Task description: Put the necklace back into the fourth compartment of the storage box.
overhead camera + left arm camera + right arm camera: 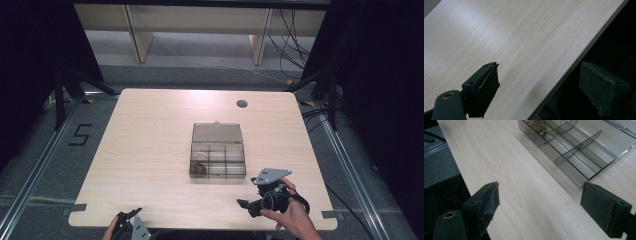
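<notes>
Pale wooden table (150, 150) carries a smoky compartment box (218, 160), lid open; right gripper (260, 197), jaws wide and empty, sits just beside its near-right corner; left gripper (129, 220), also open, is well apart.

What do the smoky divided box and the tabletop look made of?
The smoky see-through compartment box looks like tinted clear plastic: glossy, with dividers visible through its walls. The pale tabletop shows wood grain with a matte finish, probably laminate or veneer; I can't tell which.
</notes>
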A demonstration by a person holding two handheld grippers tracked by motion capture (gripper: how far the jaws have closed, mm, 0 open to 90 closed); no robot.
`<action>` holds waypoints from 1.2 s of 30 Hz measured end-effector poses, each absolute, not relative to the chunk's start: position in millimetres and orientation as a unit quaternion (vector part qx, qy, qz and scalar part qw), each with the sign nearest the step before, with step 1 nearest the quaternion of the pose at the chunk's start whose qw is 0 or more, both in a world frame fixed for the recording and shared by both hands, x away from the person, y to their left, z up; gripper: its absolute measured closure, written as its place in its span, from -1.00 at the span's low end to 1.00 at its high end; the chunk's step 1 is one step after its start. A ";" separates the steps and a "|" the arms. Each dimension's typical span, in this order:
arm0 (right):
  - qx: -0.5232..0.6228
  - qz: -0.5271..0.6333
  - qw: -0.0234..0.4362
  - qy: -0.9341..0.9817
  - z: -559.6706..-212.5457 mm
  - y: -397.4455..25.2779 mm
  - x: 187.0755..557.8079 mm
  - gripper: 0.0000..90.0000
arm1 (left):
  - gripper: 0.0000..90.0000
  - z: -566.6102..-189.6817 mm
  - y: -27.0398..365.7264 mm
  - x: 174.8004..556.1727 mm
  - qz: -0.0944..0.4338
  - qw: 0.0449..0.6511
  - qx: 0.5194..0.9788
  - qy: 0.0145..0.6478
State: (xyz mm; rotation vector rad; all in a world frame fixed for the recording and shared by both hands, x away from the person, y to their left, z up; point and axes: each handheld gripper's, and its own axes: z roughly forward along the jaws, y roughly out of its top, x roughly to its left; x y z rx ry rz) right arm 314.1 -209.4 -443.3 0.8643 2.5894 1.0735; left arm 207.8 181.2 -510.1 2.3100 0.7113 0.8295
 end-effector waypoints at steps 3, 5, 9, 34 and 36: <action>0.290 0.354 0.096 0.884 -444.4 -209.7 310.9 -0.63 | -0.65 -511.7 179.7 207.0 0.308 0.301 0.860 0.274; 0.288 0.355 0.097 0.884 -445.5 -210.7 309.4 -0.63 | -0.65 -511.4 179.7 207.3 0.309 0.298 0.861 0.272; 0.293 0.355 0.095 0.883 -448.6 -215.2 307.3 -0.63 | -0.65 -511.5 179.5 207.1 0.307 0.299 0.861 0.275; 0.320 0.360 0.098 0.871 -463.9 -236.4 295.4 -0.62 | -0.65 -510.8 181.0 207.8 0.312 0.289 0.865 0.268; 0.326 0.365 0.098 0.867 -466.3 -238.5 294.8 -0.62 | -0.65 -511.0 180.8 208.4 0.312 0.286 0.866 0.266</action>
